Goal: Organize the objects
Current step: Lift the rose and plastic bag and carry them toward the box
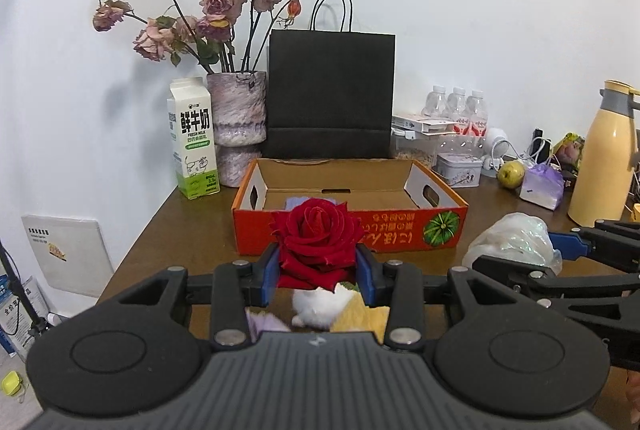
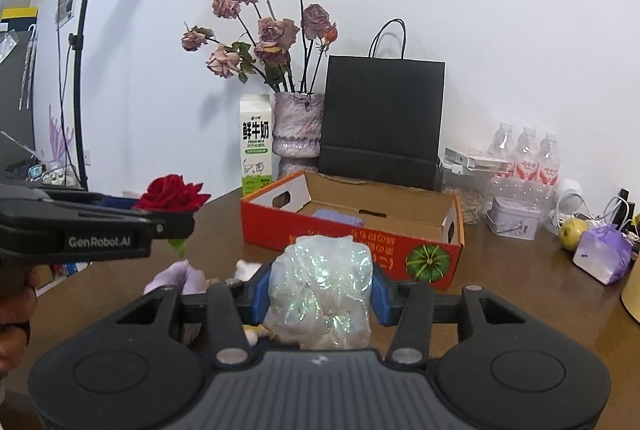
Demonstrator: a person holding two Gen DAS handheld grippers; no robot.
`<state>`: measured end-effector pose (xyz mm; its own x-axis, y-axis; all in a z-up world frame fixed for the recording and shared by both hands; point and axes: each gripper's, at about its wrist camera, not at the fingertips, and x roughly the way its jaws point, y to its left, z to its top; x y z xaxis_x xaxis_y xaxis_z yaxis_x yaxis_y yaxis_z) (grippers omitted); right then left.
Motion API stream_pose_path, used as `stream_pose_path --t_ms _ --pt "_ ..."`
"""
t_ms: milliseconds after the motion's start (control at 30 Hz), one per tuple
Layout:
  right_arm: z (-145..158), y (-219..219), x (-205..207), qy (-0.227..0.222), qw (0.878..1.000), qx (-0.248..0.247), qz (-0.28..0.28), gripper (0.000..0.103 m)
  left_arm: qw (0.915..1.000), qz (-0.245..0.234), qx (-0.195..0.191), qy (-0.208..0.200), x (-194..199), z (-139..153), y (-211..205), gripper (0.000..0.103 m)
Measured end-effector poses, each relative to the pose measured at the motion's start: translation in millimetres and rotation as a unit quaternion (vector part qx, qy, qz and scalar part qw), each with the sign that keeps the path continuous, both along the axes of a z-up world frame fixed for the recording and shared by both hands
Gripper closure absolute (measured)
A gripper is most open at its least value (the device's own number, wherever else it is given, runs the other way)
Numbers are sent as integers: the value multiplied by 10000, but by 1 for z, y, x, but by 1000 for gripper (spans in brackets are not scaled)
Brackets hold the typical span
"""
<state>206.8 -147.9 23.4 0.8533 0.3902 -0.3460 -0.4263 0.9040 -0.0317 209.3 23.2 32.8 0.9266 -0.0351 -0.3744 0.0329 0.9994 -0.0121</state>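
Plain white wall (image 1: 480, 10) behind a dark brown wooden table (image 1: 192, 230).

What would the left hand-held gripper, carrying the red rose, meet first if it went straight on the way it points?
Probably the near orange wall of the cardboard box. The left hand-held gripper, shut on the rose, aims slightly down at it; depth is unclear, so it might clear the rim.

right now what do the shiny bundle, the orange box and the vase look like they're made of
Shiny bundle: thin crinkled plastic film, seemingly iridescent, judging by its green-white glints and creases.
Orange box: corrugated cardboard, printed matte orange outside, plain brown inside, with cut handle holes.
Vase: probably glazed ceramic, mottled purple and white with a faint sheen; stone or resin cannot be ruled out.
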Motion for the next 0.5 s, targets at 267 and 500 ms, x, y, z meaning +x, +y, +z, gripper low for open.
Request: stream_pose_path --t_ms 267,500 --pt "10 8 47 -61 10000 25 21 56 9998 177 -38 -69 46 7 2 64" --pt "18 16 86 -117 9998 78 109 56 9998 186 -90 47 88 6 2 63"
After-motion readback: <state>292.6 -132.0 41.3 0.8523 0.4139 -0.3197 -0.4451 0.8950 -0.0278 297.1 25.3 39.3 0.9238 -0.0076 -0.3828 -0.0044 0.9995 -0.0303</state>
